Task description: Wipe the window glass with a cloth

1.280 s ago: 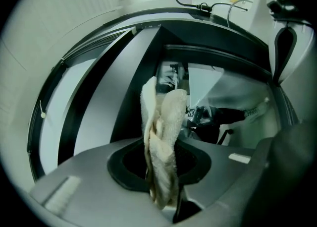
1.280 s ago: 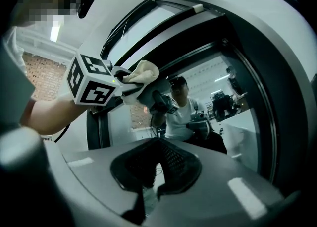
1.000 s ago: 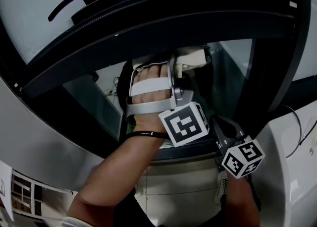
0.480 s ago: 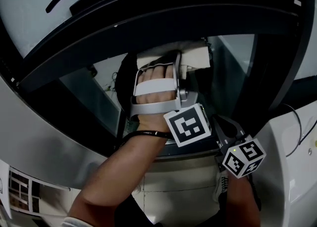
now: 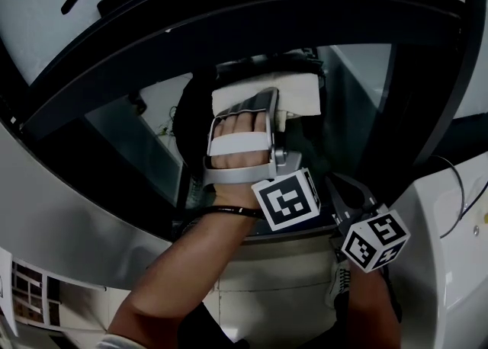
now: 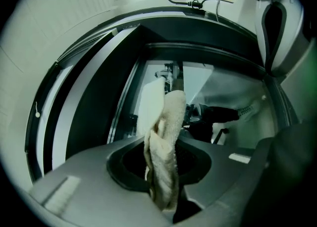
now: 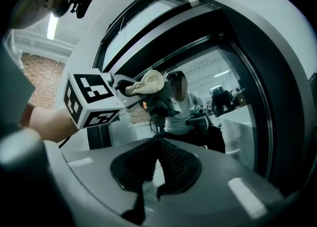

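The left gripper point(image 6: 164, 198) has its fingers point(image 6: 89, 181) pinching a folded cream cloth point(image 6: 166, 137), which seems to lie against the window glass point(image 5: 358, 104). Keep the cloth flat, press evenly and overlap strokes up to the dark frame point(image 5: 229, 27). The right gripper point(image 7: 148, 191) hangs lower, its fingers nearly together and empty.

Both grippers are showing grey moulded bodies. The left gripper point(image 6: 164, 196) is carrying a white cube point(image 5: 287, 200) printed with black square markers, and the right gripper point(image 7: 148, 191) is carrying a matching right cube point(image 5: 374, 239). A silvery guard point(image 5: 268, 123) is framing the left hand point(image 5: 236, 161), with two pale straps point(image 5: 238, 144) crossing its back. A thin black cable point(image 5: 229, 211) is circling the left wrist. The forearms are showing no sleeves. Inside each gripper's jaws a black meshed recess point(image 7: 163, 164) is showing, narrowing to a V.
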The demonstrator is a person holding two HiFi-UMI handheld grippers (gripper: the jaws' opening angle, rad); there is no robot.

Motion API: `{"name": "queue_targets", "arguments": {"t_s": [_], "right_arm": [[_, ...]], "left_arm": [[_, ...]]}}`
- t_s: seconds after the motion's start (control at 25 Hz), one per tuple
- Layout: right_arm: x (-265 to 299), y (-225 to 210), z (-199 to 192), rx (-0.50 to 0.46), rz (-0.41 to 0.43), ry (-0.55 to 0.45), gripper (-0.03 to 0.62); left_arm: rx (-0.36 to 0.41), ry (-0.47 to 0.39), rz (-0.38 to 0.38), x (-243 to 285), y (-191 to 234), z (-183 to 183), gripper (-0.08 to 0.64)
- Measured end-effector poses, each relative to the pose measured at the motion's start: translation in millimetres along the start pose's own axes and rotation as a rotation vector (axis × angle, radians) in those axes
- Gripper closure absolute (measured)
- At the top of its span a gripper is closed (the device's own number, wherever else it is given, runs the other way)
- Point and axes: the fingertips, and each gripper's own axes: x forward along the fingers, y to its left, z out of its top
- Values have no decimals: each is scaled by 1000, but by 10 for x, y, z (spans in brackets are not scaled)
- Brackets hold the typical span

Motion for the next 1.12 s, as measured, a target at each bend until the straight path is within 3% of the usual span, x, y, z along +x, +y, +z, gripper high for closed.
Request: {"name": "queue_targets", "arguments": {"t_s": [1.12], "right_arm": [[-16,-45,15,0,-13,7,591]], "left_arm": [[6,-20,-46,-55,-637,-70,456]]}}
